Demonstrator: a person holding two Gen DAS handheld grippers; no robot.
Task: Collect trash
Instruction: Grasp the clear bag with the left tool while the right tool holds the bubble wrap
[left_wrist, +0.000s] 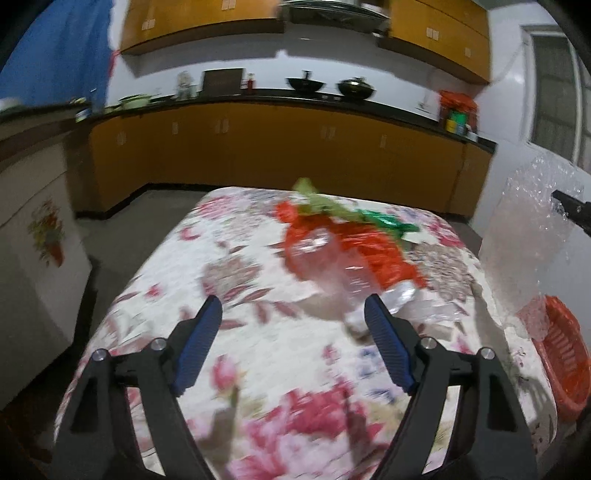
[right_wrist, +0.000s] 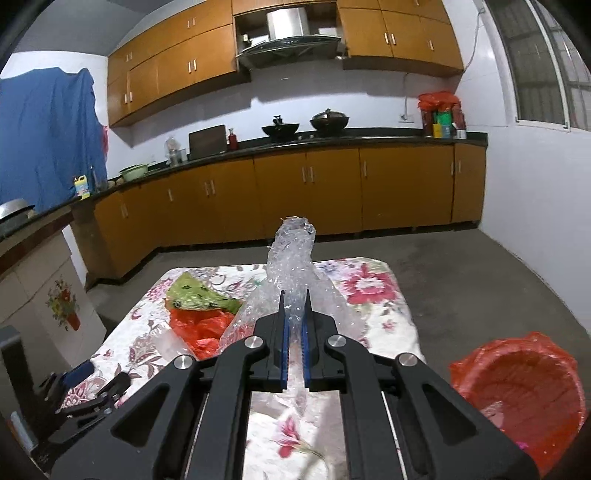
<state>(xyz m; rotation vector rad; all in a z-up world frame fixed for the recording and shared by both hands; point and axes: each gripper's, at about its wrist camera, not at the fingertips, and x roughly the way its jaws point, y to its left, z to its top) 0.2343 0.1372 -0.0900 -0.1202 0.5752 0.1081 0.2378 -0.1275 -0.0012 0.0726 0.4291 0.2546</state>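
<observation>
My right gripper (right_wrist: 294, 295) is shut on a sheet of clear bubble wrap (right_wrist: 291, 258) and holds it up above the floral table (right_wrist: 369, 288). The same bubble wrap hangs at the right of the left wrist view (left_wrist: 532, 236). My left gripper (left_wrist: 295, 314) is open and empty above the table (left_wrist: 258, 332), short of a pile of trash: a red plastic bag (left_wrist: 369, 243), a clear crumpled plastic (left_wrist: 325, 258) and green wrappers (left_wrist: 317, 203). The red bag (right_wrist: 207, 325) and a green wrapper (right_wrist: 195, 295) also show in the right wrist view. A red basket lined with a red bag (right_wrist: 517, 391) stands right of the table.
The red basket also shows at the table's right edge in the left wrist view (left_wrist: 565, 354). My left gripper shows at the lower left of the right wrist view (right_wrist: 92, 391). Orange kitchen cabinets (right_wrist: 314, 192) stand behind, with bare floor between. A white cabinet (left_wrist: 33, 258) stands to the left.
</observation>
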